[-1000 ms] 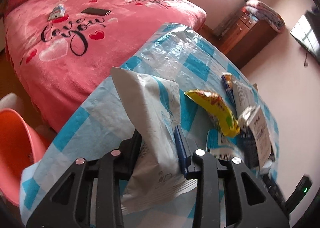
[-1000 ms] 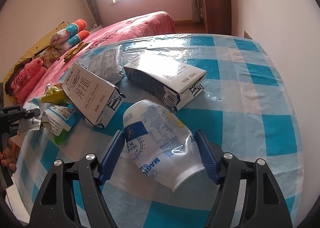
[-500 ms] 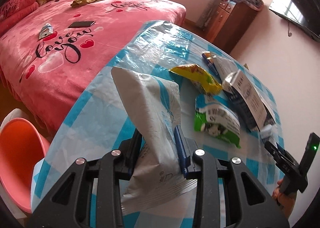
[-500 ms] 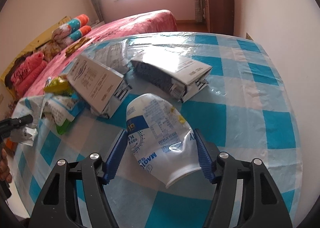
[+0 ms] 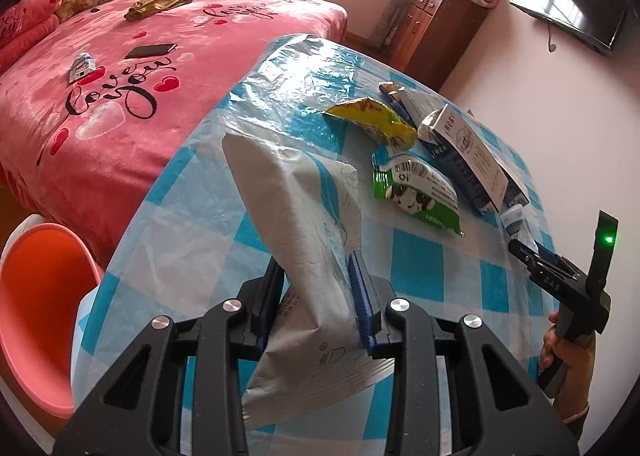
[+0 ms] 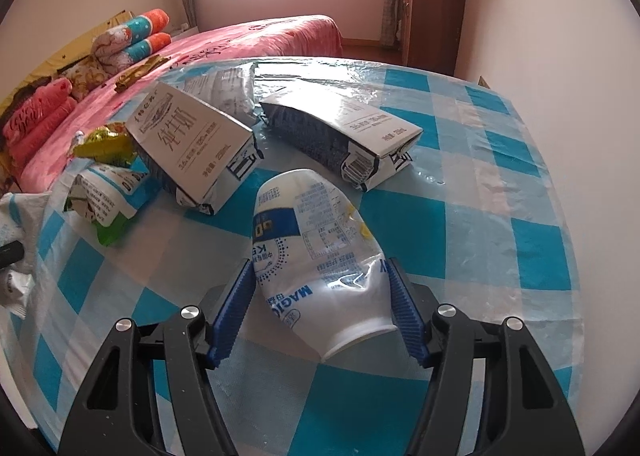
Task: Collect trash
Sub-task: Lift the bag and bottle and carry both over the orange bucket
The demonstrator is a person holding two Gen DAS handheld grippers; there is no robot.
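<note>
Clamping a crumpled grey-white pouch (image 5: 304, 240) in the left gripper (image 5: 316, 296), jaws narrowed onto it above the checked bench (image 5: 420, 276). Pinching a squashed white yogurt bottle (image 6: 320, 252), lying on the bench before two milk cartons (image 6: 192, 147), in the right gripper (image 6: 320, 312), jaws having just closed in on its sides.

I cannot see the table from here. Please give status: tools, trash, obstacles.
Left tool shut on grey pouch. Right tool just closing, pads on white bottle. Two cartons and wrappers remain. Nothing blocking.

Cartons (image 6: 192, 143) behind bottle (image 6: 316, 256) on table (image 6: 500, 215)
</note>
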